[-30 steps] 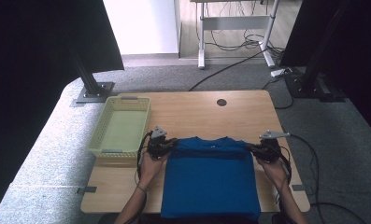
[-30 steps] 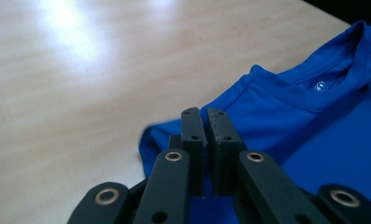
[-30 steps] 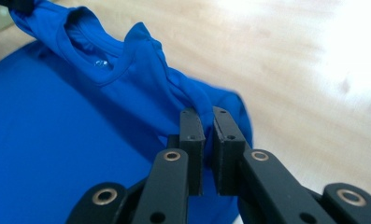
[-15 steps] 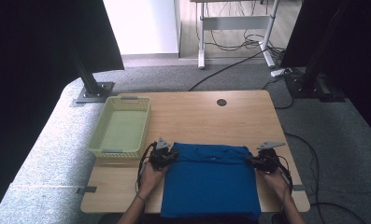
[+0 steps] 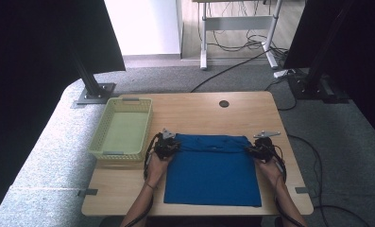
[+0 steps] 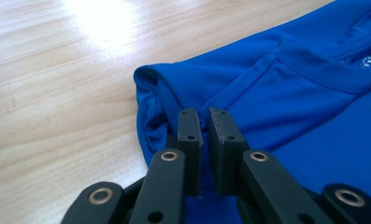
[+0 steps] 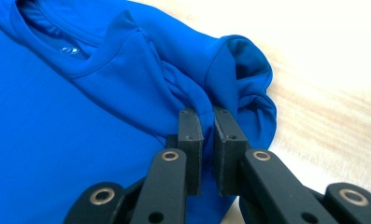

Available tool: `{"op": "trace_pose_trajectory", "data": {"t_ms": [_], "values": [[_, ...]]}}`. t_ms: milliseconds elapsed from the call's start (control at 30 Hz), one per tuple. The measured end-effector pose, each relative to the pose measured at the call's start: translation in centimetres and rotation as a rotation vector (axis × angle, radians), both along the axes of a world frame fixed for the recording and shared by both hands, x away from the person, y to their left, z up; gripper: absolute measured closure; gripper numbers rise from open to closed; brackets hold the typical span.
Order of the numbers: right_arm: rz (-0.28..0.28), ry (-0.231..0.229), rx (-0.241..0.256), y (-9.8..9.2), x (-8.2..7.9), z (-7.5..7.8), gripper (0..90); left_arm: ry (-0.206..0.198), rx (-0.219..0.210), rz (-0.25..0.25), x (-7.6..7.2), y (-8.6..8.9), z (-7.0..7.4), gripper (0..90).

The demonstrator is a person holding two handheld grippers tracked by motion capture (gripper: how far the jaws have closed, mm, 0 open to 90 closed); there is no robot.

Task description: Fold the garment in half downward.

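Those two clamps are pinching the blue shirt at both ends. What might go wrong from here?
1. Each hand-held gripper, left and right, pinches only a thin fold of the shirt, so the cloth may slip out if pulled.
2. The sleeves are bunched at both grips, so a fold could come out creased or uneven.
3. The shirt's near edge lies close to the table edge; dragging it nearer may let it hang over.

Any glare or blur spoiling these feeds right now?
Left gripper view: bright glare patch on the table; blue shirt stays sharp. Right gripper view: the table is washed out and soft. High view: evenly lit, dark at both sides.
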State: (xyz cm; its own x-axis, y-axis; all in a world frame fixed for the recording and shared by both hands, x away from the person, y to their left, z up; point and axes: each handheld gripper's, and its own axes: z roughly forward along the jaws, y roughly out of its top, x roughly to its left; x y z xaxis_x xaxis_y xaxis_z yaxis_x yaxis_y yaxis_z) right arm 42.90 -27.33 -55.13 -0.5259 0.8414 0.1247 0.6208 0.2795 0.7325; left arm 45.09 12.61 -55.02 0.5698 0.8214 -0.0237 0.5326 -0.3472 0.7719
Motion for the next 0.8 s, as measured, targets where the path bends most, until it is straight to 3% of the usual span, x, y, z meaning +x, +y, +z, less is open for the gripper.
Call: {"op": "trace_pose_trajectory", "data": {"t_ms": [167,233,300,533,667,800], "values": [[-0.001,-0.001,-0.004,0.1,0.7,0.0,82.4,0.021,-0.043,0.026,0.1,0.2,0.0,84.2],[0.001,-0.011,-0.023,0.2,0.6,0.2,82.5,0.002,-0.024,0.033,-0.1,0.1,0.3,85.6],[0.005,-0.035,-0.041,0.3,0.3,0.4,82.5,-0.023,-0.035,0.033,-0.5,0.2,0.9,85.9],[0.019,-0.088,0.02,-0.8,-1.9,2.8,82.6,-0.079,-0.071,-0.013,-3.1,0.7,3.2,85.8],[0.031,-0.073,0.028,-1.3,-3.5,3.1,82.7,-0.056,-0.063,-0.05,-4.7,0.9,2.9,85.8],[0.055,-0.029,0.021,-1.4,-4.8,2.0,82.6,-0.021,-0.033,-0.076,-6.2,1.1,1.6,85.6]]}}
